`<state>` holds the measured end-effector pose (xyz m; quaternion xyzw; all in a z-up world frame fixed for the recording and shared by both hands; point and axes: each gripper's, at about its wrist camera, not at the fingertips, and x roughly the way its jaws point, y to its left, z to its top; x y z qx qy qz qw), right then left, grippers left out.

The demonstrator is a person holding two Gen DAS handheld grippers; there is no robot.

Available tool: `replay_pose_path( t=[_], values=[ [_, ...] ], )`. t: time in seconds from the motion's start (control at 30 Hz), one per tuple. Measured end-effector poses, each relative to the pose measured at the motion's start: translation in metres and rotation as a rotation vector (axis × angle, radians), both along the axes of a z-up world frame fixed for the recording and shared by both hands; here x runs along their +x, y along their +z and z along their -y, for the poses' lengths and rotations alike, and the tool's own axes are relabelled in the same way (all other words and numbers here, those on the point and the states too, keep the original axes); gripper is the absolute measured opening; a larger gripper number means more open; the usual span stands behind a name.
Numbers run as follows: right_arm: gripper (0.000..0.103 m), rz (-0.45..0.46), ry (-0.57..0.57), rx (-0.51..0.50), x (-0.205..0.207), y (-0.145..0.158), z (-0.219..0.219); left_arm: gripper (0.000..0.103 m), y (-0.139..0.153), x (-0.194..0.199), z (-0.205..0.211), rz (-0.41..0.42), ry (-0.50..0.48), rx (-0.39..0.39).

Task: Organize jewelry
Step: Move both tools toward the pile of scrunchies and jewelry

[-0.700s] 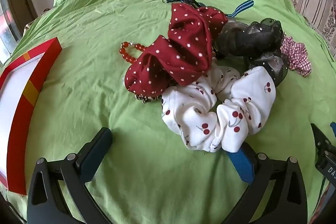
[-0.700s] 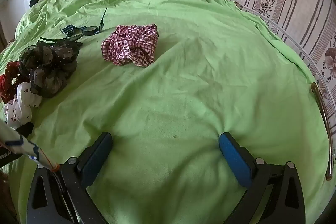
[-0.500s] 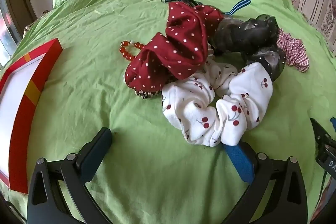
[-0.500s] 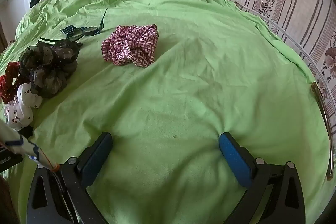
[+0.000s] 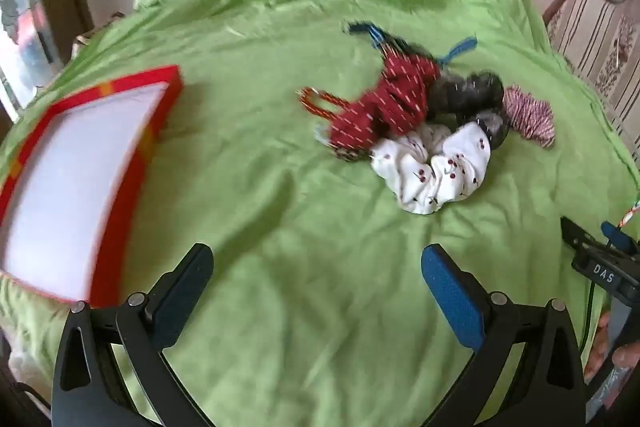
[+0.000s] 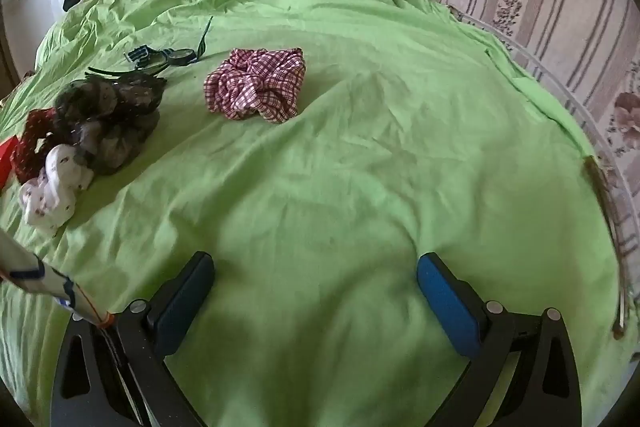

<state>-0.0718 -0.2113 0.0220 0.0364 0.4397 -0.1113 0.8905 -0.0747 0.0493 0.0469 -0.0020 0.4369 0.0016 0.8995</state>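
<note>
Both grippers — left (image 5: pixel 316 267) and right (image 6: pixel 314 275) — hover with jaws wide apart, holding nothing, above a green sheet (image 6: pixel 360 167). Scrunchies (image 5: pixel 432 163) and a bead bracelet (image 5: pixel 320 103) lie piled mid-sheet — a red box (image 5: pixel 80 179) sits well apart at left.

My left gripper (image 5: pixel 316 269): jaws spread wide, empty, held above surface. My right gripper (image 6: pixel 314 277): same, jaws wide, empty.

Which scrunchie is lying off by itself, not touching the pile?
The pink checked scrunchie; the red dotted, dark and white cherry ones are bunched together.
</note>
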Motion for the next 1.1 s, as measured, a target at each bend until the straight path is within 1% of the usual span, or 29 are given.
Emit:
replay_pose_path(
  t=[0.07,0.13,0.4,0.53,0.67,0.73,0.83,0.97,1.1],
  values=[
    [0.103,0.014,-0.022,0.008,-0.011,0.007,-0.001,0.103,0.009,-0.013,-0.007,0.038,0.011,0.009],
    [0.103,0.037,-0.038,0.012,-0.026,0.017,-0.006,0.103,0.019,-0.02,-0.013,0.057,0.015,0.013],
    [0.103,0.128,-0.061,-0.013,-0.072,0.06,-0.028,0.103,0.048,-0.054,-0.021,0.15,0.012,-0.009],
    [0.103,0.151,-0.038,-0.065,-0.086,0.074,-0.048,0.103,0.064,-0.071,-0.023,0.209,0.025,-0.003],
    [0.103,0.154,-0.006,-0.122,-0.093,0.082,-0.069,0.103,0.079,-0.085,-0.025,0.268,0.072,0.026],
    [0.103,0.153,0.01,-0.138,-0.095,0.084,-0.074,0.103,0.085,-0.088,-0.027,0.269,0.083,0.031],
    [0.103,0.157,0.027,-0.159,-0.099,0.087,-0.082,0.103,0.09,-0.091,-0.035,0.275,0.088,0.005],
    [0.103,0.161,0.036,-0.187,-0.102,0.091,-0.089,0.103,0.092,-0.093,-0.038,0.262,0.085,-0.018],
    [0.103,0.156,0.036,-0.198,-0.104,0.089,-0.091,0.103,0.094,-0.094,-0.037,0.27,0.079,-0.019]
  ],
)
